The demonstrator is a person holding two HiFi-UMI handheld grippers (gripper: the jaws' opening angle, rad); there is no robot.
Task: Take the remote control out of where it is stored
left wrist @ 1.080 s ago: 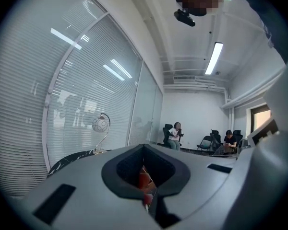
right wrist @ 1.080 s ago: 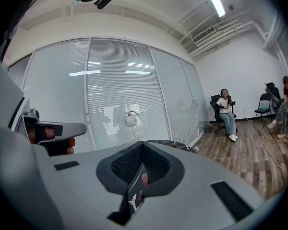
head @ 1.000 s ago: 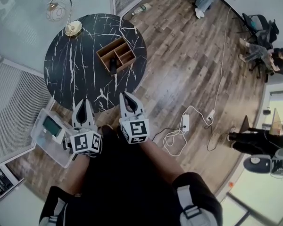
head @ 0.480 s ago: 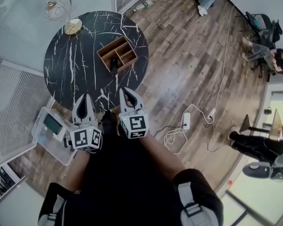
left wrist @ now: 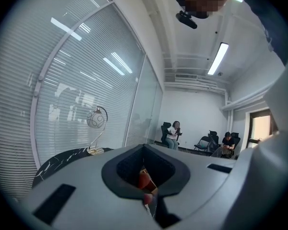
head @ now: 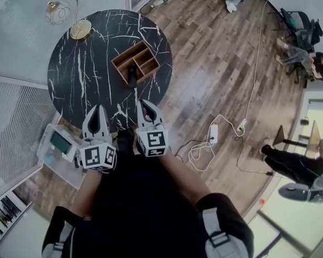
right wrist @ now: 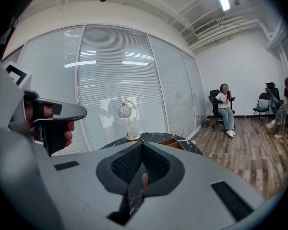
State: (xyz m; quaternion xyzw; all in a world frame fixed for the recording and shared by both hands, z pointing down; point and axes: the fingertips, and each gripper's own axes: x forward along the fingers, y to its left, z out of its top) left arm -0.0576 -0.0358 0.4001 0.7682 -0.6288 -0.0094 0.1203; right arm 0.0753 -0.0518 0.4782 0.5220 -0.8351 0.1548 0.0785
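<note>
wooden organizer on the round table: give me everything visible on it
The wooden organizer is a shallow, brown, open-top tray split by dividers into several compartments. It lies flat, turned at an angle, on the black marbled round table, toward its right side. A dark remote control sits at its near end. Nothing else touches it.

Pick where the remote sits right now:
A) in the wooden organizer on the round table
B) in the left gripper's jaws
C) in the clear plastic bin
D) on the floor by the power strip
A: the dark remote stands in a compartment at the near edge of the wooden organizer on the black marble table.
</note>
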